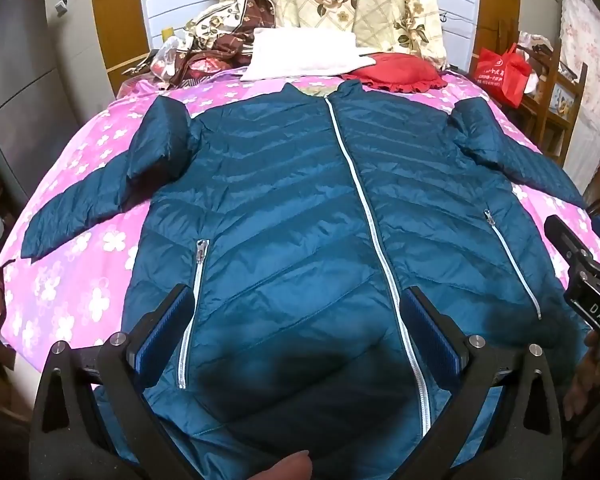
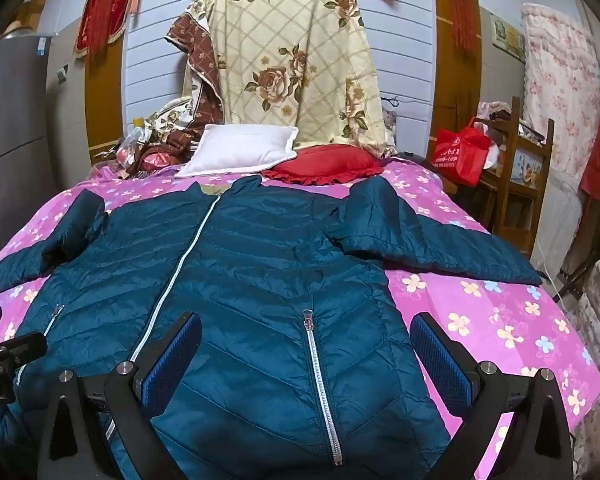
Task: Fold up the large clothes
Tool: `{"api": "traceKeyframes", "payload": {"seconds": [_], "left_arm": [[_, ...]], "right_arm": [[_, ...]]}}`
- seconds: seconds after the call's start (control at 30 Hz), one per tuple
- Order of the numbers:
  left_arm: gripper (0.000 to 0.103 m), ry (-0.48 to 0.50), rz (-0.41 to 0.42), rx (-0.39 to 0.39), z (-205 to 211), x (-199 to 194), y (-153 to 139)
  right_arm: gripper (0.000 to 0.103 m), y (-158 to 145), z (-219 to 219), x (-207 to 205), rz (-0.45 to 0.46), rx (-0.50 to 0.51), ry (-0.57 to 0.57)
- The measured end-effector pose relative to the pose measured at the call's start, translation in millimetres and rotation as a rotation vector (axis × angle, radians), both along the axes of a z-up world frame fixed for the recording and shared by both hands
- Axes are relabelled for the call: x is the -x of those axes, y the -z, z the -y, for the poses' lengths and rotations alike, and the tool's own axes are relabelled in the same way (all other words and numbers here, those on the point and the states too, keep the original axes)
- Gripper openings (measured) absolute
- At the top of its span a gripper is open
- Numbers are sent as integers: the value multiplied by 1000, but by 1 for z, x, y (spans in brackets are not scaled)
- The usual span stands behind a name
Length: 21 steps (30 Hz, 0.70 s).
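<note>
A teal quilted down jacket (image 1: 292,208) lies flat, front up, on the bed, zipped with a white zipper, collar far from me, both sleeves spread out to the sides. It also shows in the right wrist view (image 2: 260,272). My left gripper (image 1: 296,320) is open above the jacket's lower left front, near the hem. My right gripper (image 2: 306,344) is open above the lower right front, around a pocket zipper (image 2: 320,384). Neither holds anything. The right gripper's body shows at the left wrist view's right edge (image 1: 584,280).
The bed has a pink flowered sheet (image 2: 480,320). A white pillow (image 2: 240,148), a red pillow (image 2: 328,168) and a floral quilt (image 2: 292,68) lie at the headboard. A red bag (image 2: 460,152) sits on a wooden stand to the right.
</note>
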<state>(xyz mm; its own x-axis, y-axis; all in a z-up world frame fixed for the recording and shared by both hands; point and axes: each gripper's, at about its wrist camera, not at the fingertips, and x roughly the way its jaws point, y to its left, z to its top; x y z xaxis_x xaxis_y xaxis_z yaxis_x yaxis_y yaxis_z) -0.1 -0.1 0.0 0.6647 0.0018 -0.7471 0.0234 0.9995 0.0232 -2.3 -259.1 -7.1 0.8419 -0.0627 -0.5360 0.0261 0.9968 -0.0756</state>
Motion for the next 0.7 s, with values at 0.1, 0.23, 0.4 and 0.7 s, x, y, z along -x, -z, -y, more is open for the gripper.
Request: {"api": "traceKeyframes", "payload": {"seconds": [0.1, 0.23, 0.4, 0.7], "left_arm": [[103, -4, 14, -2, -1, 2, -2], [103, -7, -27, 1, -2, -2, -2], [103, -21, -11, -20, -3, 2, -1], [103, -92, 52, -38, -21, 0, -3]], "right_arm": [[103, 0, 1, 0, 3, 3, -5], [103, 0, 2, 1, 6, 6, -11], [103, 1, -2, -1, -2, 20, -9], [103, 7, -8, -8, -32, 58, 11]]}}
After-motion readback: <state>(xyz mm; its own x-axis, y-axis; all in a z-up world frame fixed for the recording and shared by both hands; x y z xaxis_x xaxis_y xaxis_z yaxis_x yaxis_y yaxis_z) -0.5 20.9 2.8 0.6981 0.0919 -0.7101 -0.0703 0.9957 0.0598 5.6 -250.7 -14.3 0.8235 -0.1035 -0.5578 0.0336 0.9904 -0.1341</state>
